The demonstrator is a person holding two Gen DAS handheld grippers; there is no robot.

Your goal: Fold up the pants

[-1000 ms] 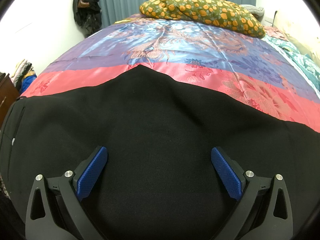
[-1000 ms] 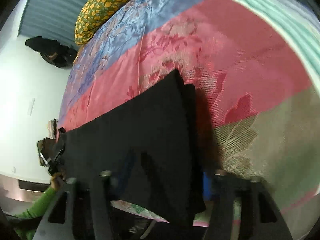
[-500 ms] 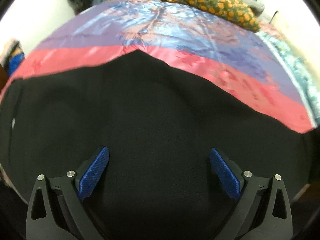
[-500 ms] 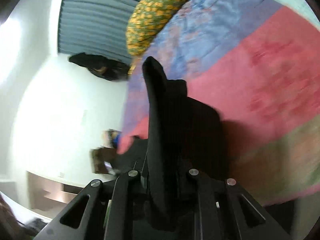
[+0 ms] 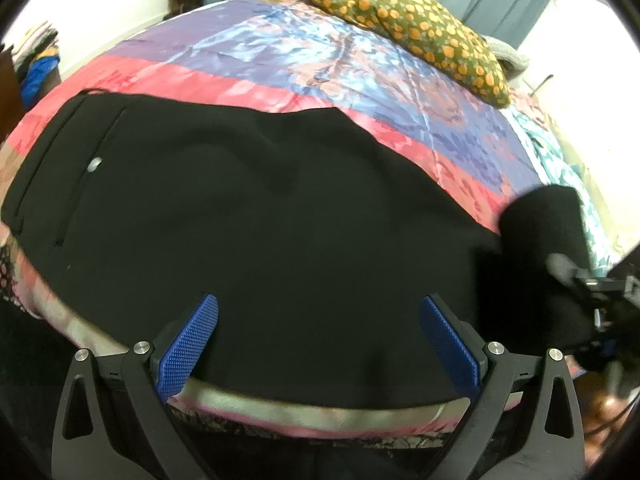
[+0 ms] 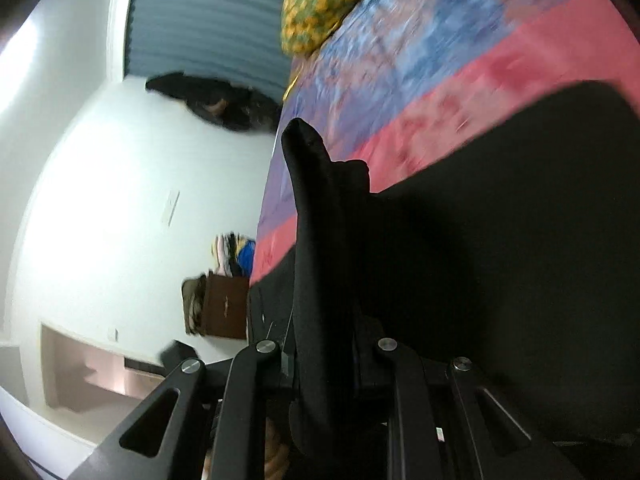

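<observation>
Black pants (image 5: 248, 216) lie spread on the bed, waistband with a small button (image 5: 94, 165) at the left. My left gripper (image 5: 318, 344) is open and empty, its blue pads (image 5: 188, 344) over the pants' near edge. My right gripper (image 6: 332, 344) is shut on the pants' leg end (image 6: 320, 216), which stands up between the fingers, lifted off the bed. In the left wrist view the right gripper (image 5: 592, 284) shows at the right with the raised black fabric (image 5: 540, 224).
The bed has a satin cover (image 5: 304, 56) in pink, purple and blue bands. A spotted olive pillow (image 5: 404, 20) lies at the far end. A brown cabinet (image 6: 224, 304) and piled clothes (image 6: 236, 252) stand by the white wall.
The right gripper has closed on the leg end, lifted it and rolled onto its side, moving left. The left gripper has drawn back toward the bed's near edge.
</observation>
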